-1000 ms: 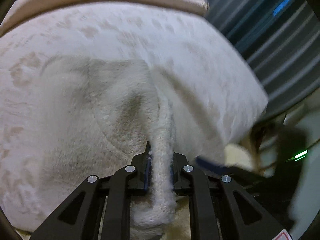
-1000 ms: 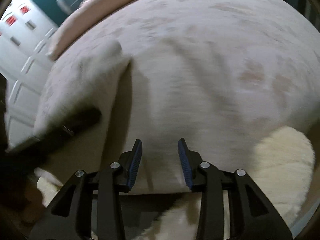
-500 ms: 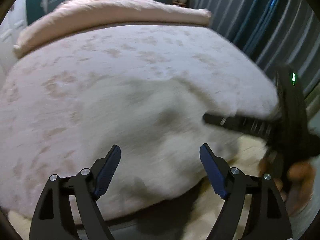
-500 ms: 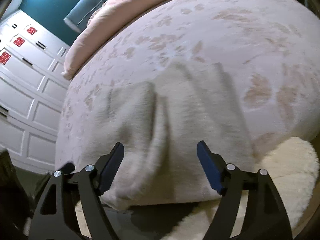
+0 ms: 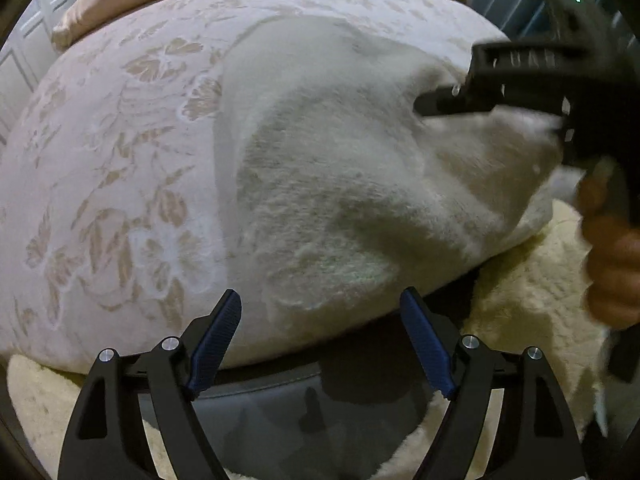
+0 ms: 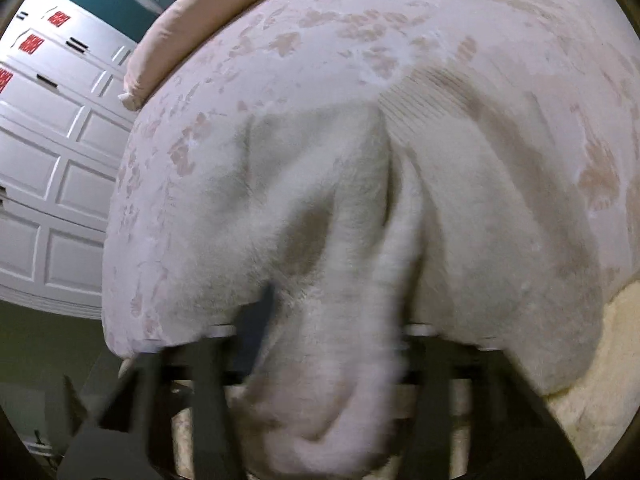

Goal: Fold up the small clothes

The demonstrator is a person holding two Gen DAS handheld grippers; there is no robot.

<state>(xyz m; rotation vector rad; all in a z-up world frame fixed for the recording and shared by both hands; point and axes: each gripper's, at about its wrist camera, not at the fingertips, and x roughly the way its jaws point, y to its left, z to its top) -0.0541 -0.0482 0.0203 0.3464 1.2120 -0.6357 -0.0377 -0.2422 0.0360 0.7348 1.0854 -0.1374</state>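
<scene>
A white fleecy garment (image 5: 340, 168) lies spread on a bed with a pink floral cover (image 5: 120, 160). My left gripper (image 5: 320, 296) stands open above the bed's near edge, with nothing between its blue pads. In the left wrist view my right gripper (image 5: 424, 104) reaches onto the garment's right side, held by a hand (image 5: 612, 260). In the right wrist view the picture is blurred. There my right gripper (image 6: 332, 320) is closing on a raised ridge of the garment (image 6: 480, 220). The cloth fills the gap and hides one pad.
A rolled pink blanket (image 5: 100, 4) lies along the bed's far end. A cream shaggy rug (image 5: 532, 280) covers the floor below the near edge. White panelled doors (image 6: 48, 160) stand to the left of the bed cover (image 6: 400, 20).
My left gripper let go of the garment edge, opened wide and drew back sideways. My right gripper spread wide, then closed onto a fold of the garment.
</scene>
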